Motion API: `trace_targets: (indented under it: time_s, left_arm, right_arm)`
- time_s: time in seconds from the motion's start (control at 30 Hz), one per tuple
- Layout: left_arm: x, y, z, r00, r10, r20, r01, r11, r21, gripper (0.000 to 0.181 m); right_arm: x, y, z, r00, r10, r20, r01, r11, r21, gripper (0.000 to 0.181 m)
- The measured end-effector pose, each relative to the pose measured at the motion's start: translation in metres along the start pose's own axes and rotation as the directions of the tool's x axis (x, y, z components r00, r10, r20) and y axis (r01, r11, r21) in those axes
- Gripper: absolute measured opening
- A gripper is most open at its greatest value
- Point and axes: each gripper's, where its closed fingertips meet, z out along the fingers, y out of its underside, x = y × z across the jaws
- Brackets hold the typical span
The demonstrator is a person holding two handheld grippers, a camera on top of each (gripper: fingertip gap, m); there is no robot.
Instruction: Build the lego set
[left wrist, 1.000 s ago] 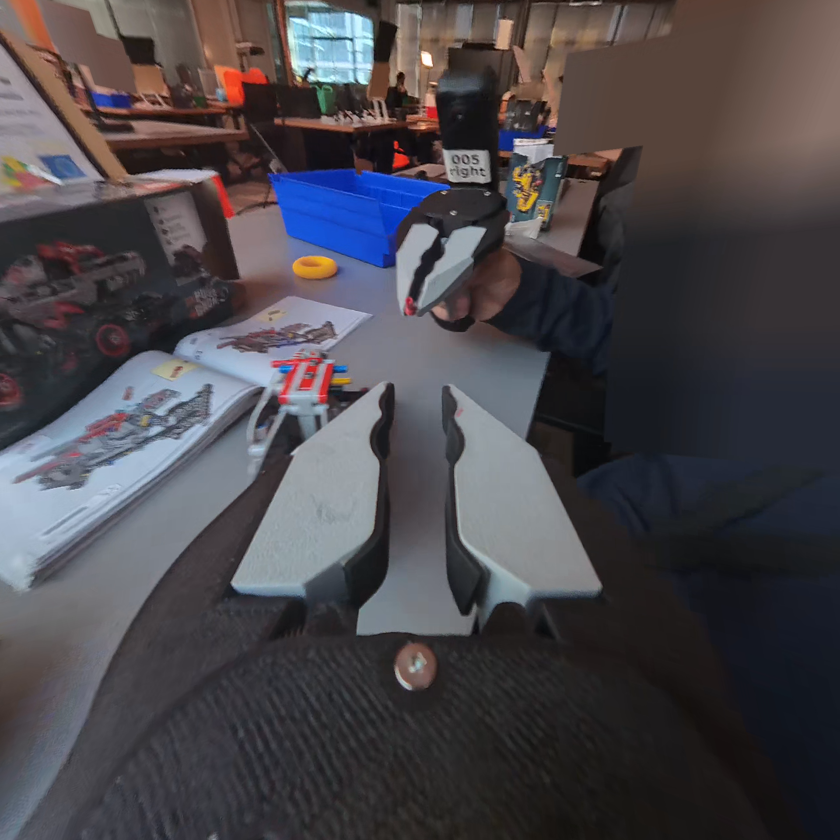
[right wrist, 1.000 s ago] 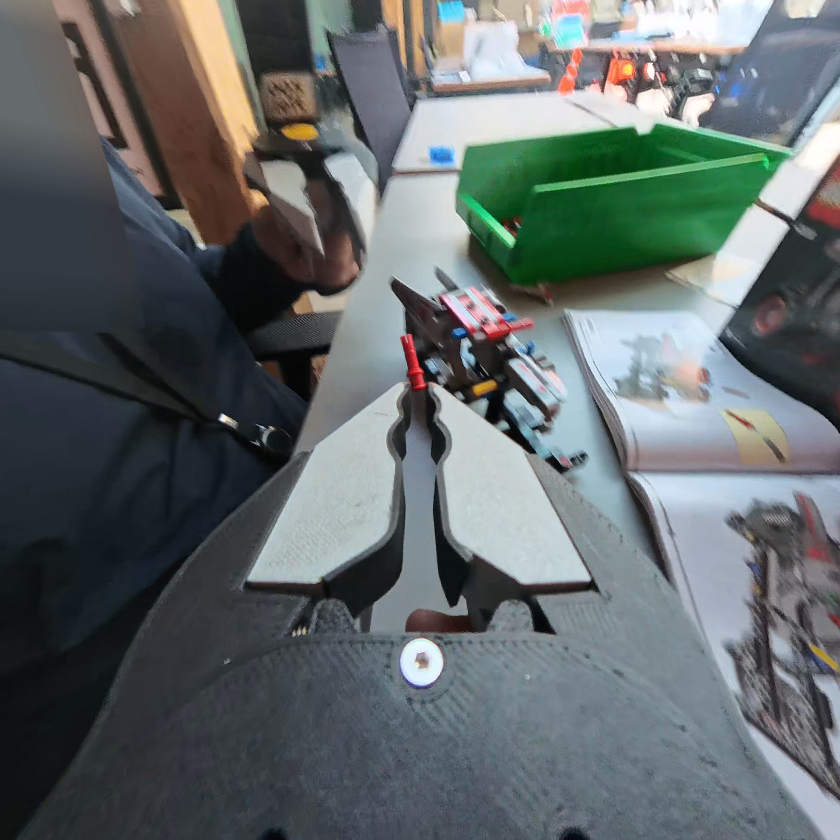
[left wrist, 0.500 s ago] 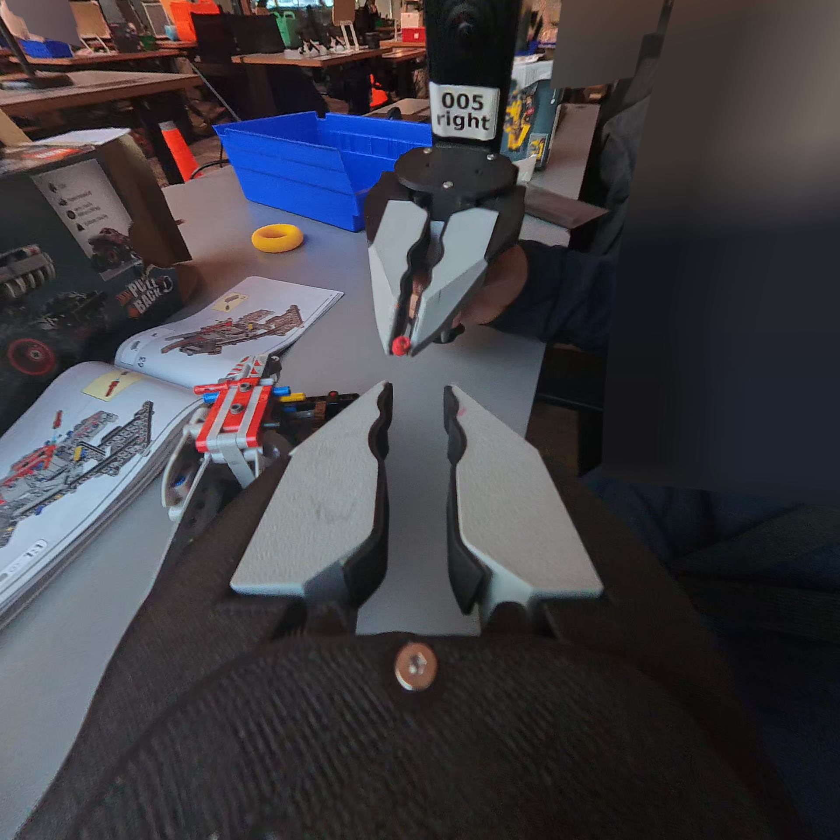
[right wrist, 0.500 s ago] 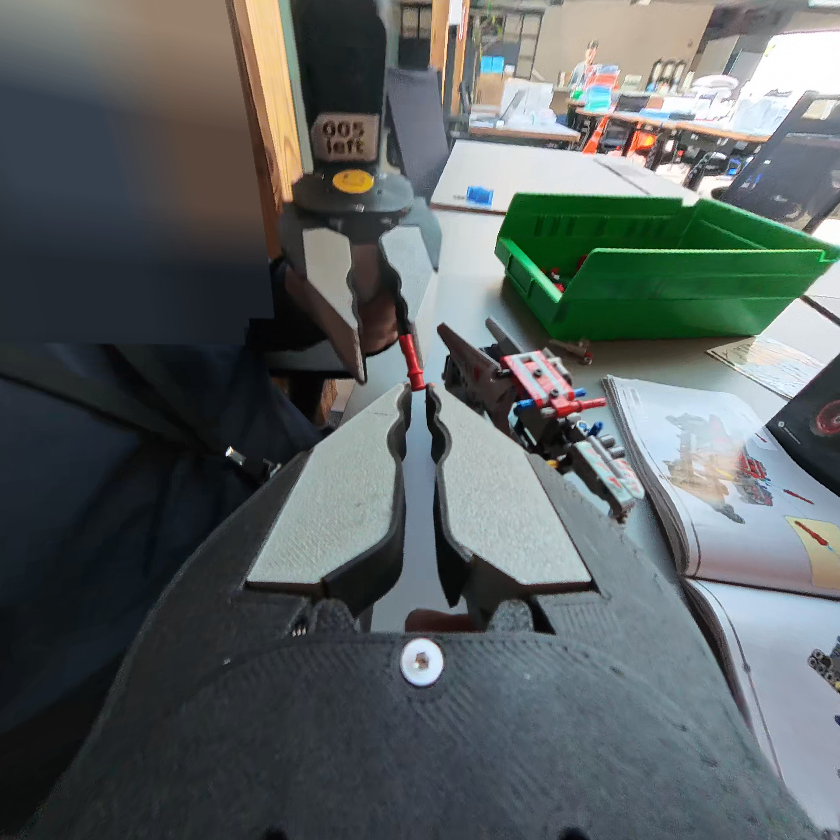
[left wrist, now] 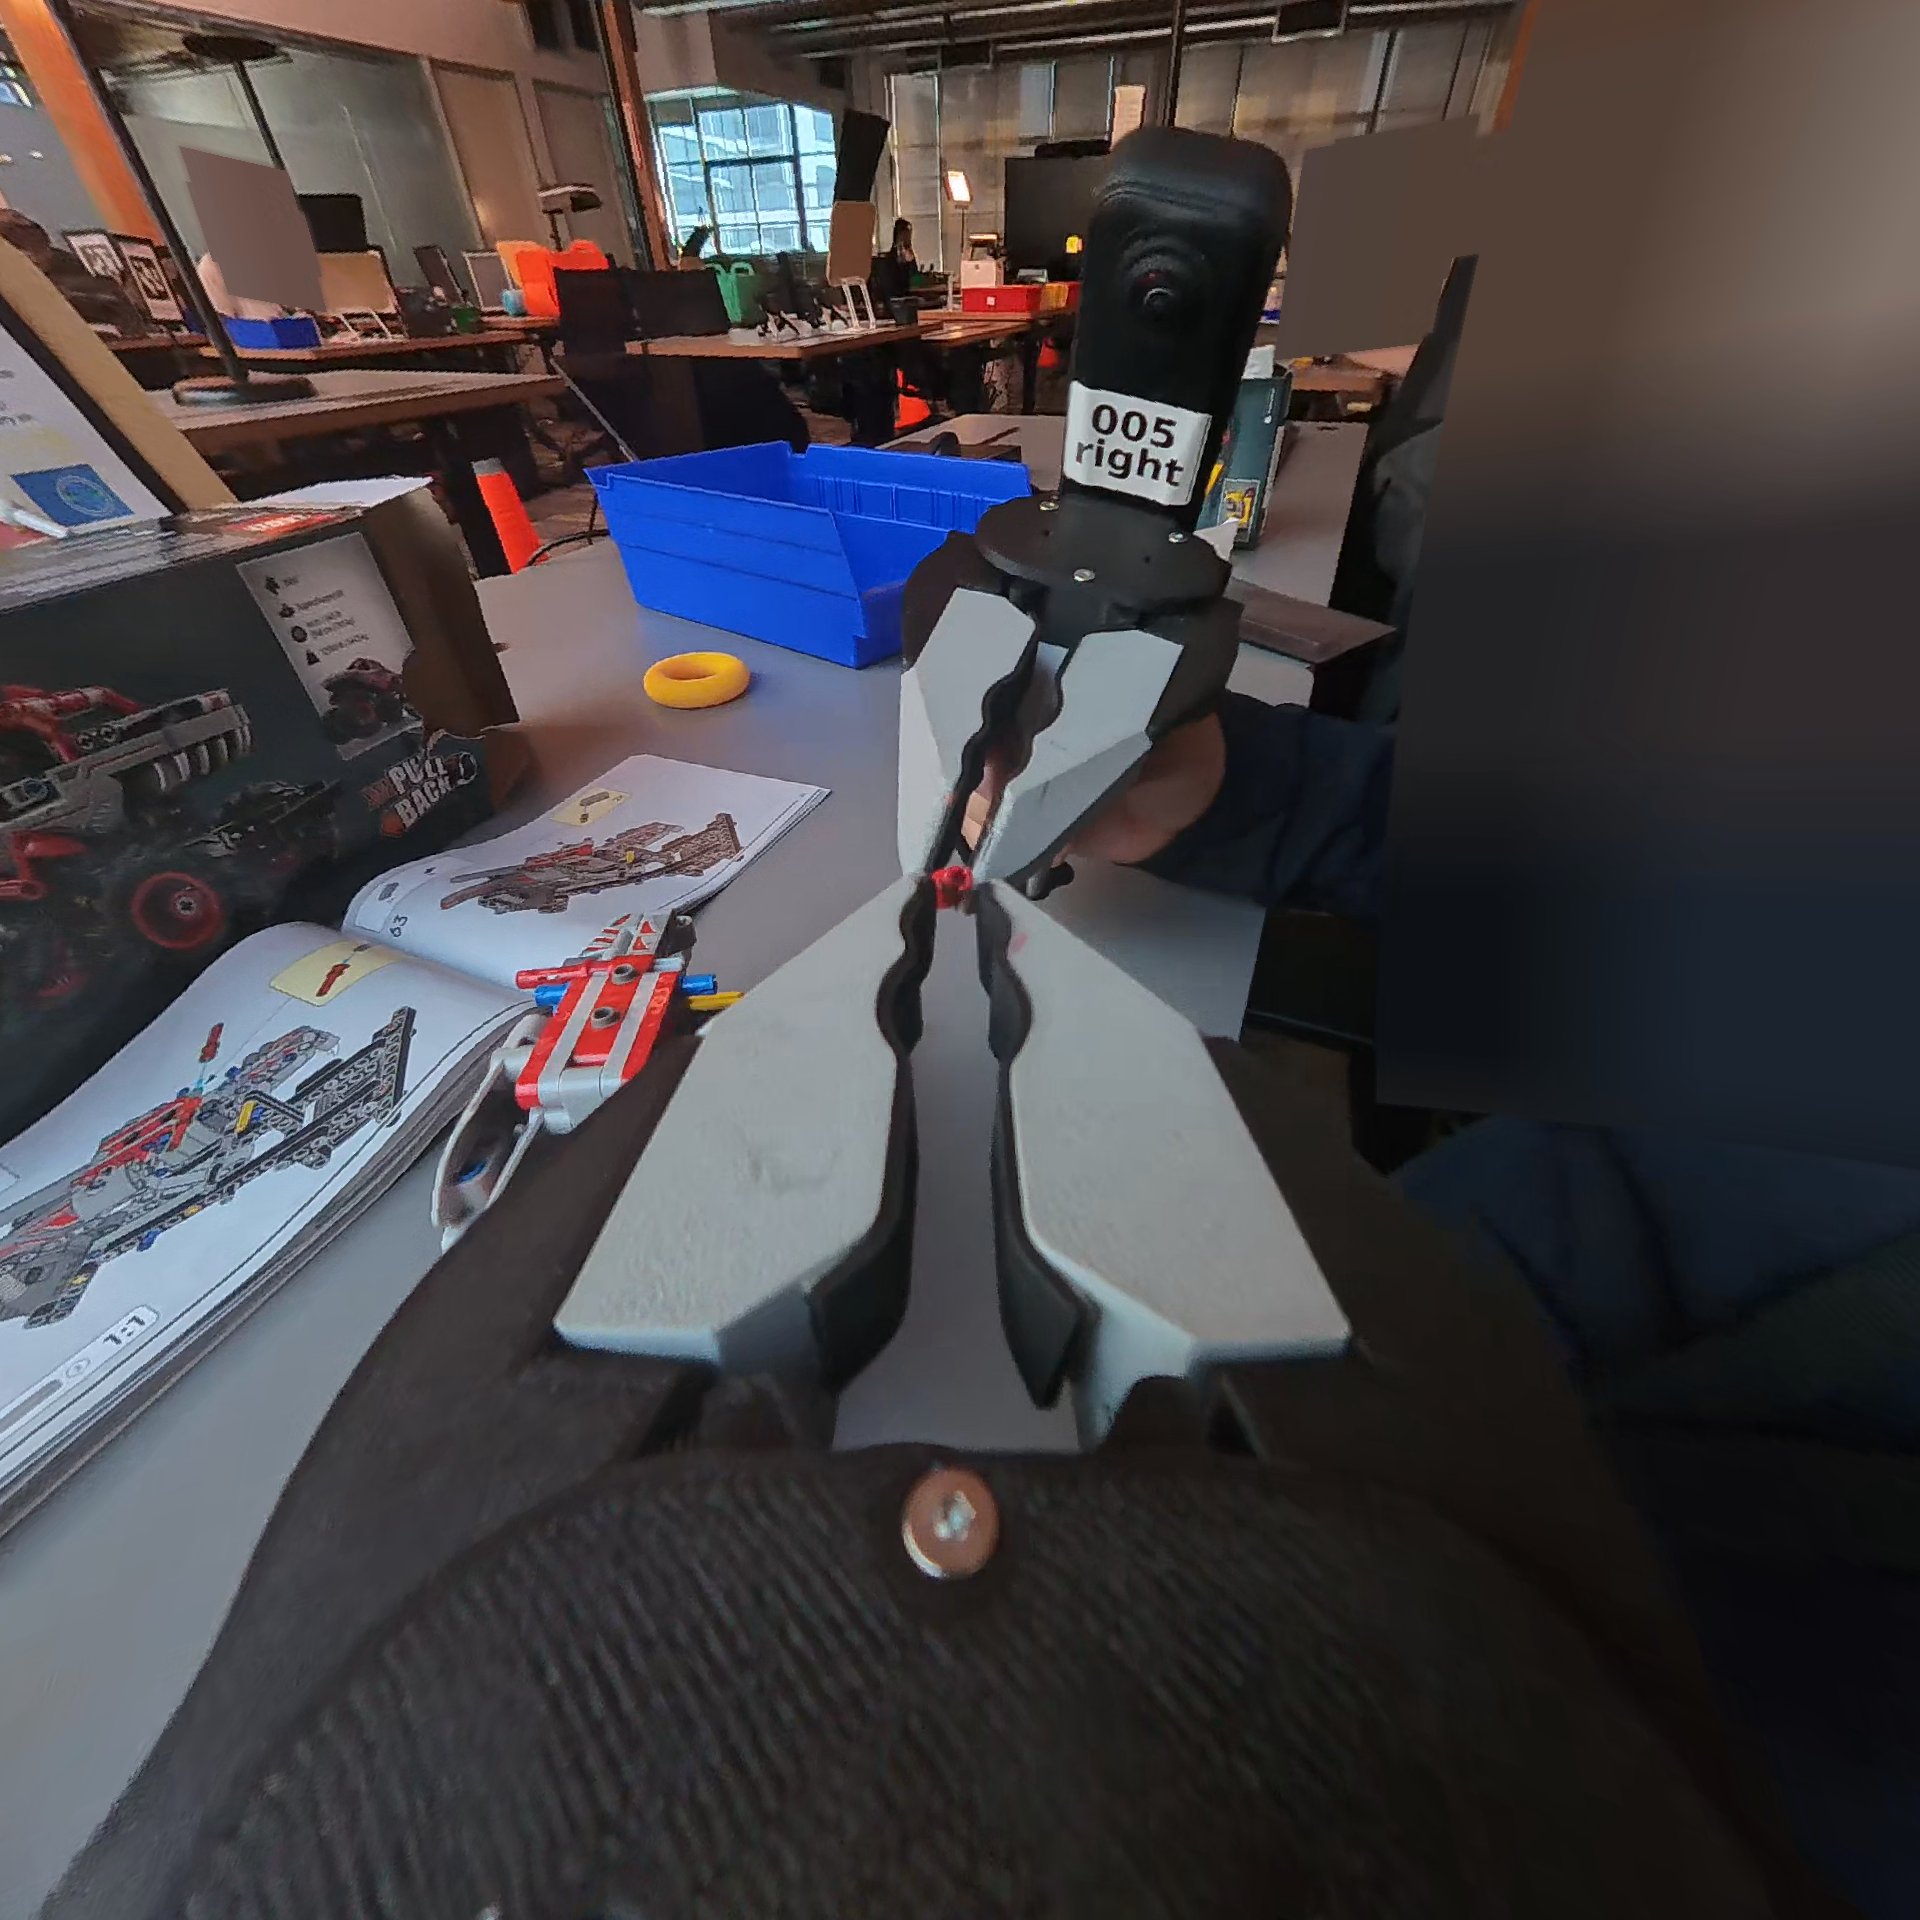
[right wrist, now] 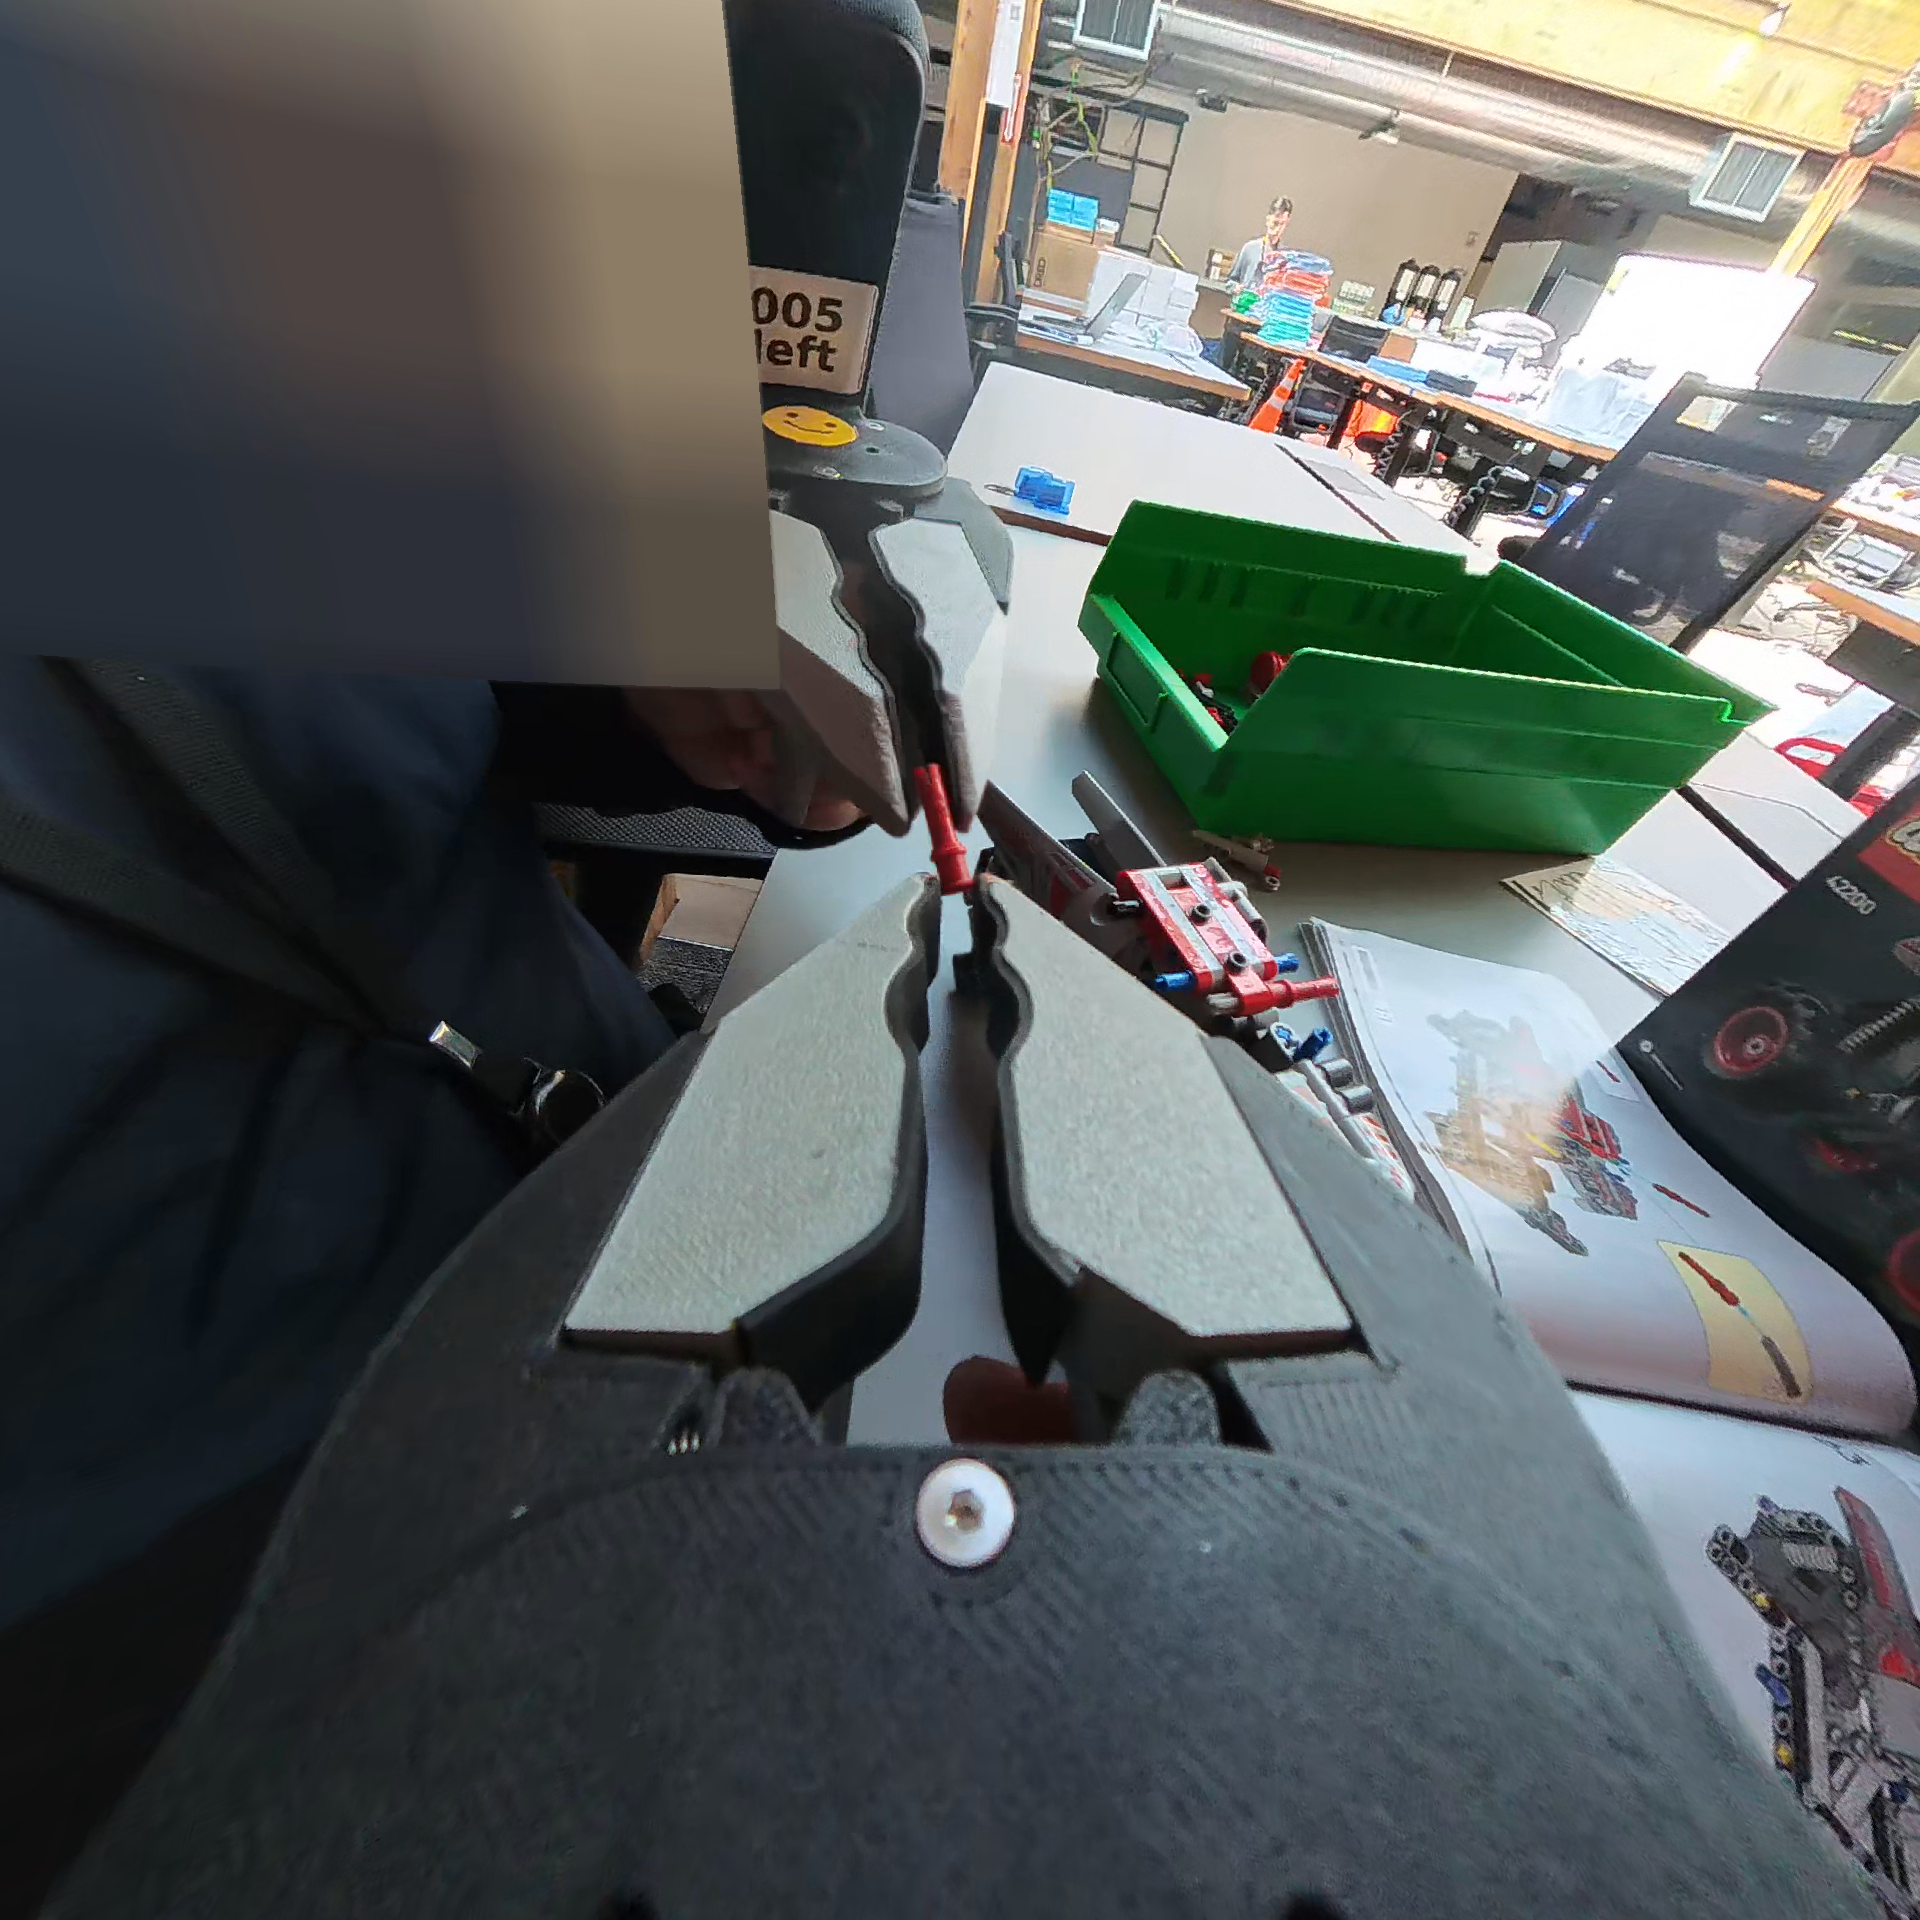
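While both grippers meet tip to tip, red pin (right wrist: 943, 833) between them, right gripper (right wrist: 958, 896) clamped on it, left gripper (left wrist: 948, 902) seemingly closing, grip uncertain, lego model (left wrist: 603, 1018) beside.

A red pin (right wrist: 943, 837) sits between grey fingers (right wrist: 790, 1132) with black pads. The model (left wrist: 597, 1023) is red and grey with blue pins; 1 bin (left wrist: 790, 561) is blue, another (right wrist: 1392, 686) green, and the ring (left wrist: 696, 681) yellow.
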Motion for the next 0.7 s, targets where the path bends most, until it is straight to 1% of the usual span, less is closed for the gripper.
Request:
trace_targets:
  time_s: [0.17, 0.27, 0.4, 0.5, 0.57, 0.63, 0.7]
  left_arm:
    - [0.001, -0.002, 0.005, 1.0, 0.028, 0.004, -0.028, 1.0, 0.012, 0.003]
    - [0.0, -0.002, 0.008, 0.998, 0.063, 0.019, -0.063, 0.998, -0.005, 0.002]
    - [0.002, 0.004, 0.014, 0.977, 0.206, 0.048, -0.201, 0.975, -0.093, 0.001]
    - [0.003, 0.013, 0.018, 0.925, 0.37, 0.083, -0.35, 0.917, -0.193, 0.001]
    - [0.001, 0.018, 0.019, 0.882, 0.461, 0.102, -0.426, 0.87, -0.248, 0.001]
    - [-0.006, 0.023, 0.018, 0.833, 0.539, 0.126, -0.482, 0.818, -0.313, 0.001]
    - [-0.014, 0.028, 0.016, 0.789, 0.598, 0.142, -0.52, 0.772, -0.364, 0.001]
  right_arm:
    - [-0.001, 0.002, 0.002, 1.0, 0.0, 0.004, 0.0, 1.0, -0.01, 0.003]
    - [-0.001, 0.003, 0.002, 1.0, 0.027, 0.013, -0.027, 1.0, -0.009, 0.003]
    - [-0.006, 0.009, 0.006, 0.994, 0.093, 0.061, -0.091, 0.995, -0.037, 0.004]
    - [-0.012, 0.016, 0.008, 0.973, 0.191, 0.128, -0.183, 0.981, -0.073, 0.012]
    - [-0.012, 0.019, 0.007, 0.958, 0.246, 0.148, -0.235, 0.968, -0.091, 0.016]
    - [-0.007, 0.018, 0.002, 0.947, 0.287, 0.146, -0.277, 0.957, -0.08, 0.018]
    - [-0.004, 0.012, -0.004, 0.925, 0.34, 0.169, -0.337, 0.94, -0.044, 0.014]
